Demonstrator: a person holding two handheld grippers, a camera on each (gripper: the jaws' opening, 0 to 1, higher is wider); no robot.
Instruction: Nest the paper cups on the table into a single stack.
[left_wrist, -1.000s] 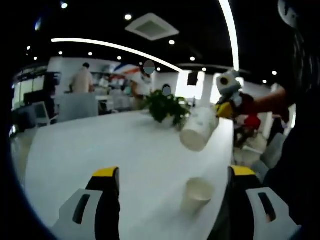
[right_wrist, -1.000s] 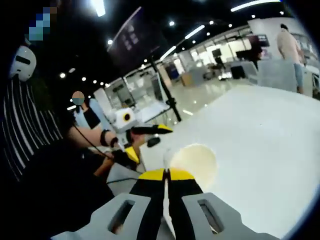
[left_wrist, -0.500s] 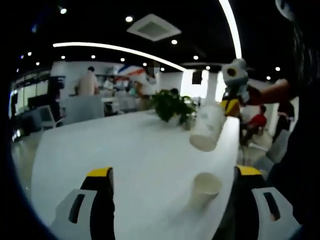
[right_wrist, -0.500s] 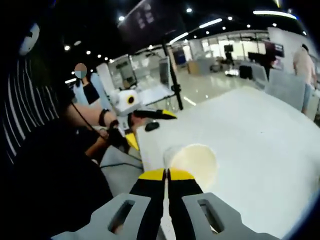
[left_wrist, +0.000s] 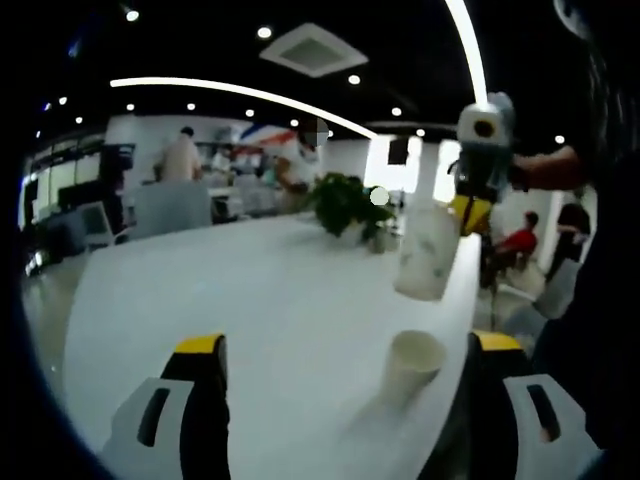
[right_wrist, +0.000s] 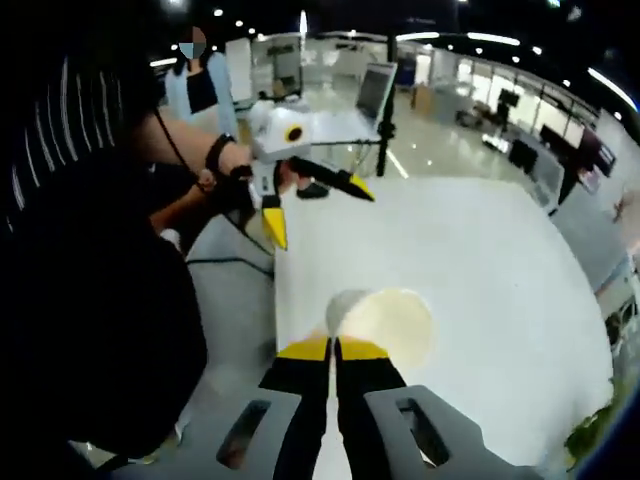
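A white paper cup (left_wrist: 411, 364) stands upright on the white table (left_wrist: 240, 300), near its right edge. My left gripper (left_wrist: 340, 350) is open, its jaws wide apart, with the cup just inside the right jaw. A second paper cup (left_wrist: 428, 252) hangs in the air above it, nearly upright, held by my right gripper (left_wrist: 470, 212), which comes in from the right. In the right gripper view my right gripper (right_wrist: 333, 349) is shut on the rim of that held cup (right_wrist: 385, 322). My left gripper (right_wrist: 312, 200) appears there beyond the table's edge, held by a hand.
A potted green plant (left_wrist: 345, 205) stands at the far side of the table. Chairs and people are in the room behind. The table's edge (right_wrist: 276, 290) runs close to a person in dark clothes. A laptop (right_wrist: 372, 92) on a stand is further off.
My right gripper has swung the held cup from tilted to nearly upright and brought it over the standing cup. The right gripper view has tipped downward toward the table.
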